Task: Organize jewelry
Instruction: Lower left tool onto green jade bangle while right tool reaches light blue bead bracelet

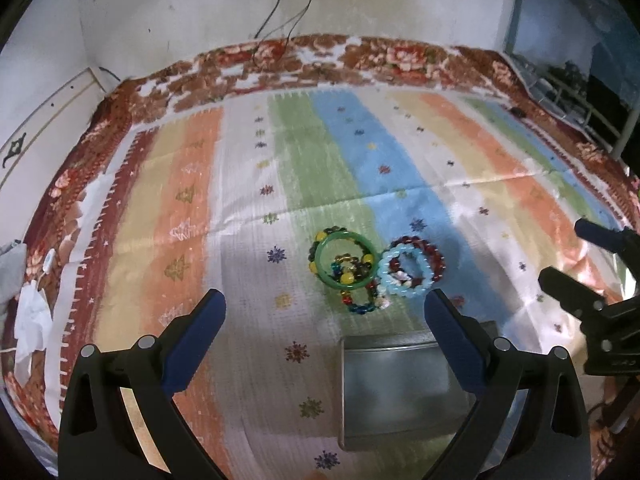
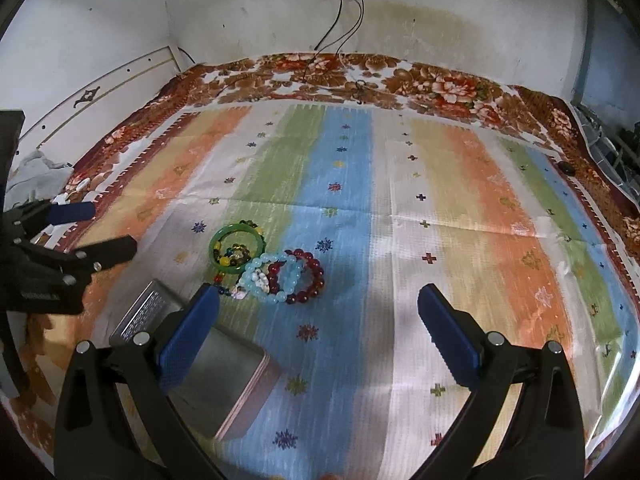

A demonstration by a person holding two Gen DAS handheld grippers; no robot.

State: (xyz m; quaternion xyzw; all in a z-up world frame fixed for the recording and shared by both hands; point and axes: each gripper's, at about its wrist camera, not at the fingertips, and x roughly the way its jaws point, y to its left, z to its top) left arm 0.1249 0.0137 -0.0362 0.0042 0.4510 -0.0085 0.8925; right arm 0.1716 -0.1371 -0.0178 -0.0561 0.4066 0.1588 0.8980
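A pile of bracelets lies on the striped cloth: a green bangle over multicoloured bead strands, a light blue bead bracelet and a dark red bead bracelet. A closed silver metal box sits just in front of them. My left gripper is open and empty, above the box's near side. My right gripper is open and empty, hovering right of the box; it also shows in the left wrist view.
The striped cloth covers a floral blanket on a bed against a white wall. Cables hang from a wall socket. Crumpled white and grey items lie at the left edge. A small dark object lies far right.
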